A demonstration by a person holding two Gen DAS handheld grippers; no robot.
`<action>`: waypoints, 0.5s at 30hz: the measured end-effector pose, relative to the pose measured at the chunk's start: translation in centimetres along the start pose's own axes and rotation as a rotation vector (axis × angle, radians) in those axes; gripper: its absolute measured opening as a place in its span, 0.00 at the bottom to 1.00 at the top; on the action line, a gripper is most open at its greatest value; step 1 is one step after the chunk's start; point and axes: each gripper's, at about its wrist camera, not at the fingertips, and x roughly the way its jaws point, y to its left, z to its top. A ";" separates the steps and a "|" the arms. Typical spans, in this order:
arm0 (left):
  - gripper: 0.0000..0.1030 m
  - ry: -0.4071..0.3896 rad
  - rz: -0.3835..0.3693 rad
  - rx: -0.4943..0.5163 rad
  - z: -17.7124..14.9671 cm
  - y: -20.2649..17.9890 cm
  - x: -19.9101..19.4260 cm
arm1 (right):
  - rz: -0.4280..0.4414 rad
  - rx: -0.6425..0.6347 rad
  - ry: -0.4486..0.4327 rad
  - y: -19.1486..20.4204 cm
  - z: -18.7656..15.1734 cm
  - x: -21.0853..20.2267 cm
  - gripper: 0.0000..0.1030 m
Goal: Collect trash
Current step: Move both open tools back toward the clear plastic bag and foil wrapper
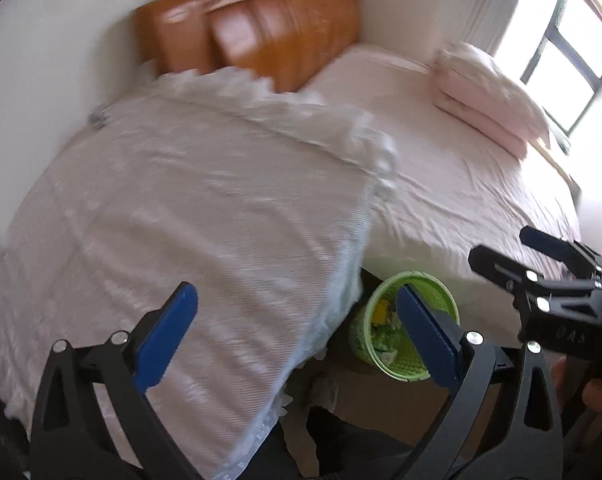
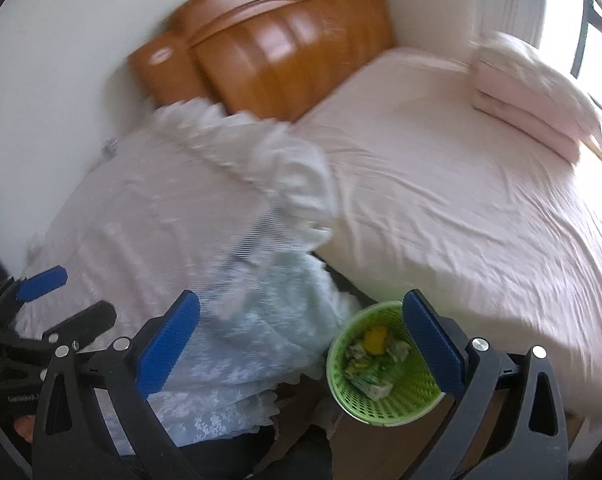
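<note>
Trash already fills much of the green mesh wastebasket (image 2: 383, 384), which stands on the floor at about five o'clock in the right wrist view, in the gap between the lace-covered piece of furniture (image 2: 173, 240) and the bed (image 2: 461, 208). Crumpled wrappers (image 2: 375, 378) and a yellow scrap (image 2: 375, 338) lie inside it.

Nearest, the right gripper (image 2: 301, 344) is spread wide with nothing between its blue pads, above and just left of the basket. The left gripper (image 1: 297, 340) is likewise released and empty, over the lace cloth's edge, with the basket at its four o'clock.

Farther off at one o'clock, folded pink bedding (image 2: 533, 100) rests on the bed; the wooden headboard (image 2: 285, 52) stands at twelve.

Judging from the empty grippers and the full basket, a drop-off is done or the hands are between items. Both views are motion-blurred and no loose litter shows, so the next move calls for searching out another piece, or taking up the basket by its rim.
</note>
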 end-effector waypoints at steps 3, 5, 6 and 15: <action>0.92 -0.016 0.053 -0.097 -0.4 4.1 -0.8 | 0.086 -0.130 0.007 5.0 1.8 1.4 0.98; 0.92 -0.022 0.098 -0.179 -0.8 7.6 -1.3 | 0.117 -0.180 0.008 6.9 2.3 1.9 0.98; 0.92 -0.024 0.114 -0.208 -1.1 8.8 -1.4 | 0.147 -0.225 0.009 9.0 3.0 2.5 0.98; 0.92 -0.058 0.348 -0.513 -3.4 24.4 -2.5 | 0.299 -0.390 0.057 21.7 6.9 7.6 0.98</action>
